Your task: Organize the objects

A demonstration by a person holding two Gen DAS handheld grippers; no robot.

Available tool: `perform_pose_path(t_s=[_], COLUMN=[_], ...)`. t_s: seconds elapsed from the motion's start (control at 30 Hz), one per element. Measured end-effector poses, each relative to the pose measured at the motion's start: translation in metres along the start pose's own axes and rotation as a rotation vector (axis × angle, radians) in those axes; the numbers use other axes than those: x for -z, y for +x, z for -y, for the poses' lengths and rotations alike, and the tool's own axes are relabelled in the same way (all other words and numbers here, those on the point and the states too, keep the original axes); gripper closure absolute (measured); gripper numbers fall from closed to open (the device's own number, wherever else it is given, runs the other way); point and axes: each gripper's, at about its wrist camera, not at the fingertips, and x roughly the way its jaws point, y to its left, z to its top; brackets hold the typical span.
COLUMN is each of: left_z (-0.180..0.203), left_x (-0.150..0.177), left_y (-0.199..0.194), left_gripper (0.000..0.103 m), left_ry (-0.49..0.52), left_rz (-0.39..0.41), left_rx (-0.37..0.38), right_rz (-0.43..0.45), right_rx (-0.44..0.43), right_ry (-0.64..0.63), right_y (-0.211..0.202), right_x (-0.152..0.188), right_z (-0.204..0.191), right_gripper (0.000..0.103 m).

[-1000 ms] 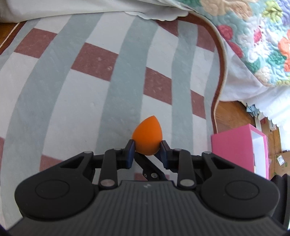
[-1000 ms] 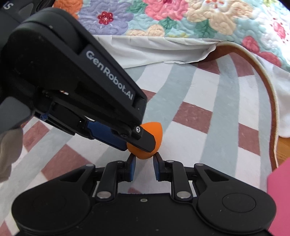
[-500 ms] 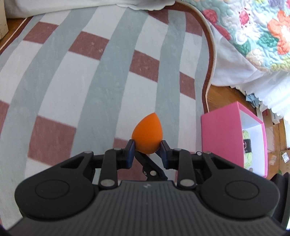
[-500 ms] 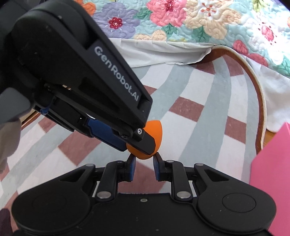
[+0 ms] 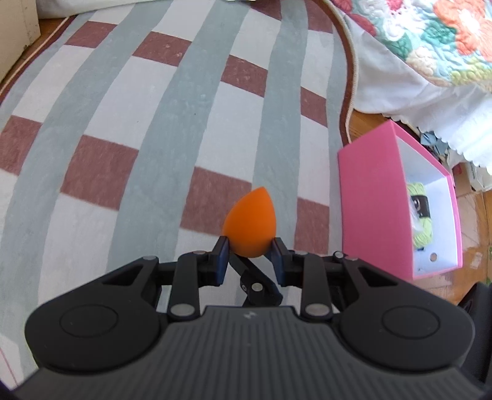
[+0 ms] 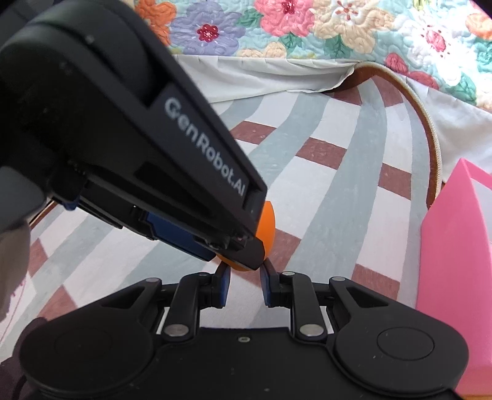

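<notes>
Centrally in the left wrist view, an orange teardrop-shaped sponge is held between the blue pads of the left gripper, with its pointed end aimed away from the camera and its rounded end pinched at the jaws. The sponge is carried in the air above a rug patterned with grey-green stripes, white squares and reddish-brown squares. To the right, on the wooden floor just past the rug's edge, a pink box with a white interior is seen; a pale green bundle with a dark band lies inside it. Far right, a floral quilt and white bedding hang down.

From the right wrist view, the left gripper is seen crossing from the upper left, its black body printed with the words GenRobot.AI, and the sponge shows as an orange bulge at its tip. The right gripper is closed down to a narrow gap with nothing between its blue pads; its fingertips sit just below the sponge, and contact cannot be told. The pink box's side fills the right edge, and the quilt spans the far side.
</notes>
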Motion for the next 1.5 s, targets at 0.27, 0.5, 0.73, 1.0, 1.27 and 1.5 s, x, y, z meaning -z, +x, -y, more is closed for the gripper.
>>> perform_pose_path(t_s=[0.27, 0.5, 0.73, 1.0, 1.27, 1.5], left_z=[0.008, -0.012, -0.086, -0.133, -0.136, -0.138], left_x=[0.023, 0.024, 0.007, 0.002, 0.0, 0.0], left_y=[-0.032, -0.038, -0.042, -0.027, -0.012, 0.007], left_gripper=[0.08, 0.079, 0.079, 0.077, 0.076, 0.076], left_ry=[0.01, -0.008, -0.104, -0.18, -0.187, -0.204], left_rz=[0.001, -0.011, 0.071, 0.09, 0.087, 0.073], left_rx=[0.015, 0.049, -0.003, 0.011, 0.089, 0.127], right_rz=[0.028, 0.0, 0.015, 0.05, 0.039, 0.034], right_rx=[0.005, -0.024, -0.065, -0.103, -0.08, -0.062], right_ry=[-0.025, -0.007, 0.015, -0.109, -0.159, -0.099], right_y=[-0.038, -0.039, -0.018, -0.003, 0.027, 0.052], right_x=[-0.001, 0.002, 0.007, 0.003, -0.004, -0.001], right_z=[-0.016, -0.014, -0.015, -0.056, -0.071, -0.072], right_gripper=[0.078, 0.077, 0.048, 0.024, 0.024, 0.024])
